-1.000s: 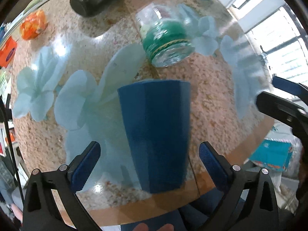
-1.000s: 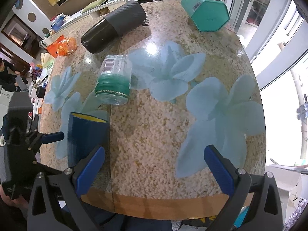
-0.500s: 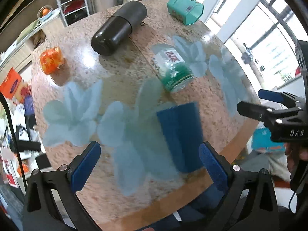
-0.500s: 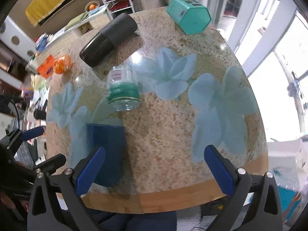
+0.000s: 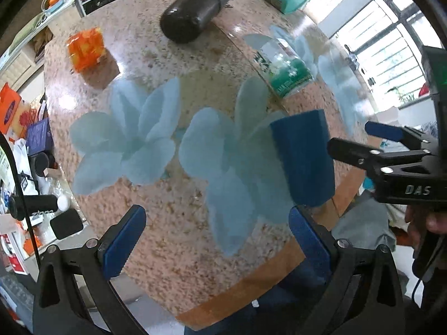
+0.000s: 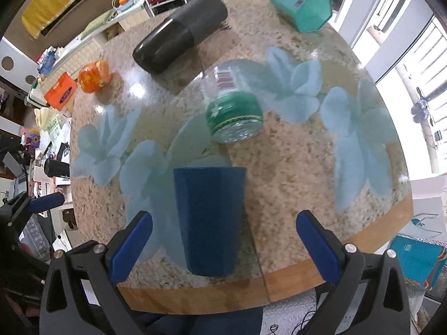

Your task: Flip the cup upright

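Observation:
A dark blue faceted cup (image 6: 208,220) stands on the table near its front edge with its wide end up; it also shows in the left wrist view (image 5: 303,157). My right gripper (image 6: 223,248) is open, its jaws wide apart on either side of the cup and a little short of it. My left gripper (image 5: 216,240) is open and empty, to the left of the cup. The right gripper's fingers (image 5: 363,150) show in the left wrist view beside the cup.
On the round flower-patterned table (image 6: 293,167) lie a green-banded glass jar (image 6: 233,111), a black flask (image 6: 178,33) and a teal hexagonal cup (image 6: 301,5). An orange object (image 6: 92,76) sits at the far left.
My left gripper has drawn back and to the left, away from the cup. My right gripper has swung left so the cup now lies between its open jaws.

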Demonstrator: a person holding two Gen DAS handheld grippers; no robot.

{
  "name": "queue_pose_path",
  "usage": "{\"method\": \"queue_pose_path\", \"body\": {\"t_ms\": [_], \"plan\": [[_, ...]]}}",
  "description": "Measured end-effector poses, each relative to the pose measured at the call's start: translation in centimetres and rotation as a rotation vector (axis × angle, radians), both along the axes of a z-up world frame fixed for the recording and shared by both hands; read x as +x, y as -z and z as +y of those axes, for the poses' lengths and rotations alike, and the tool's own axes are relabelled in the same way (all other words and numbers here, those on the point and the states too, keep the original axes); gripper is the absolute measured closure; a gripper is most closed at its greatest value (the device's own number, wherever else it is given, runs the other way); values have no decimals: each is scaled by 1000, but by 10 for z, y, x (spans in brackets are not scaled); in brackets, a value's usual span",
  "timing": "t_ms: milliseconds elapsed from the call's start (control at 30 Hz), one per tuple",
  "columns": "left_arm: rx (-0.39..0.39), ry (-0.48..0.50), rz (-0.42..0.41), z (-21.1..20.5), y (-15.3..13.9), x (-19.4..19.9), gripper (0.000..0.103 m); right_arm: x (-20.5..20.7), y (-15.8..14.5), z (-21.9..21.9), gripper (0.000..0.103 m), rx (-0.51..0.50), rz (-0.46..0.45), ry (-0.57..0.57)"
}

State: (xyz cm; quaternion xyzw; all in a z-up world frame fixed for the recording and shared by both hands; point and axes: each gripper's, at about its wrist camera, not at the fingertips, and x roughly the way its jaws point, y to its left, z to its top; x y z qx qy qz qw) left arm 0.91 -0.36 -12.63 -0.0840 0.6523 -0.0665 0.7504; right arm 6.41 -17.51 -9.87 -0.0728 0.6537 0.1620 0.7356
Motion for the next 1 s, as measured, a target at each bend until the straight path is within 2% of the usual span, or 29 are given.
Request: {"method": "queue_pose_path", "body": {"t_ms": [200, 400, 600, 633, 667, 733, 1000], "plan": [[-13, -24, -7, 20, 6, -1, 0, 10, 17, 21, 0, -46, 22, -7], [-12, -43, -9, 32, 11, 1, 0, 21, 42, 38, 0, -82, 91, -10], [-17, -57, 1, 39, 20, 2, 0, 29, 68, 37, 0, -98, 168, 56], [-17, -58, 1, 40, 21, 2, 0, 30, 72, 39, 4, -97, 176, 63], [-18, -58, 1, 40, 21, 2, 0, 30, 75, 37, 15, -94, 184, 84], [-22, -51, 1, 39, 22, 3, 0, 31, 85, 33, 28, -88, 224, 114], [-43, -16, -1, 27, 16, 6, 0, 19, 92, 22, 31, -34, 217, 105]]}}
